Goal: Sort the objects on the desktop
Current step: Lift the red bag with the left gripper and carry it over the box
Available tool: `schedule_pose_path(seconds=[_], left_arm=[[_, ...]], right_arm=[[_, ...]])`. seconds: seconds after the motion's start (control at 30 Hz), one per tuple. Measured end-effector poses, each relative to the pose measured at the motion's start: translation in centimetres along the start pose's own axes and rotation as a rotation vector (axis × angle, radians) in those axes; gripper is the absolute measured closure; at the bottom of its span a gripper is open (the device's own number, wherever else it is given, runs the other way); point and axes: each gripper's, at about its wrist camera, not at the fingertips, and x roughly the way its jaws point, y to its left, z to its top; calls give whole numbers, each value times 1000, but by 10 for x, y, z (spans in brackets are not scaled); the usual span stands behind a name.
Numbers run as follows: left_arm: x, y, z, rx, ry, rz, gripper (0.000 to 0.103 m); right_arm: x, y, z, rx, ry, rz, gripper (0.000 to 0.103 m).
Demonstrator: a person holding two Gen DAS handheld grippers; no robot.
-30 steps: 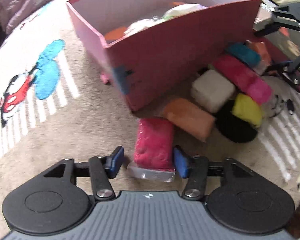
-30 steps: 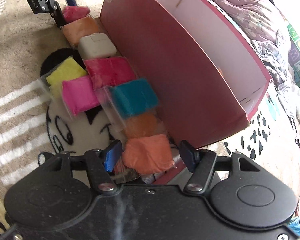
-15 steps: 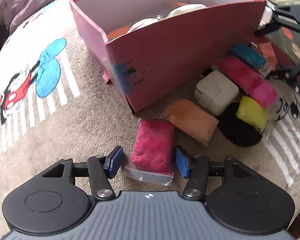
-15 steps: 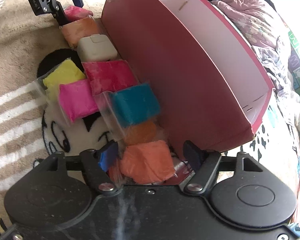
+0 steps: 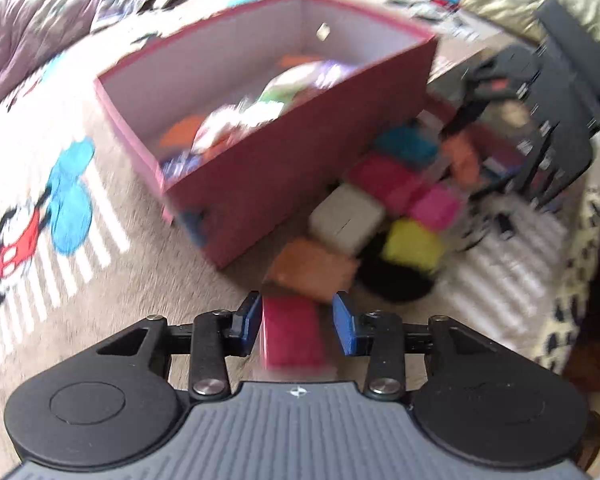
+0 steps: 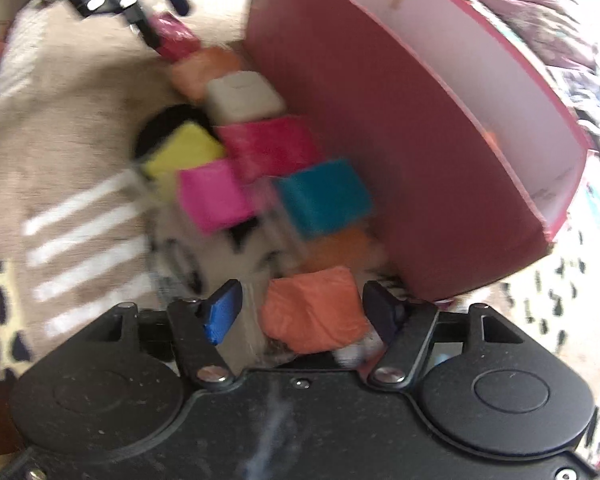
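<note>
Gripping, left gripper: crimson soft wrapped block between its blue pads, near the red cardboard box.
Right gripper: jaws apart around orange soft wrapped block, contact unclear.

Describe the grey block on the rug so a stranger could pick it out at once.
Find the big red box standing on the rug. A row of soft coloured packets lies along the foot of its outer wall; the grey block sits in that row, between an orange packet and a crimson packet. It alone is pale grey and smooth-sided, not bright and fuzzy.
</note>
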Motion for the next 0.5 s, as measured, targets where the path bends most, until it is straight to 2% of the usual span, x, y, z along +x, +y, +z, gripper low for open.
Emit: schedule_pose_path(seconds=[0.07, 0.17, 0.27, 0.5], left_arm=[[2, 22, 13, 20, -24, -8, 65], [17, 27, 20, 30, -13, 29, 64], [13, 37, 16, 31, 40, 50, 41], [39, 42, -5, -1, 123, 62, 40]], right_arm=[[-3, 7, -2, -14, 6, 20, 36], [-2, -13, -6, 16, 14, 22, 32], [3, -11, -1, -10, 9, -1, 31], [11, -19, 14, -81, -4, -39, 29]])
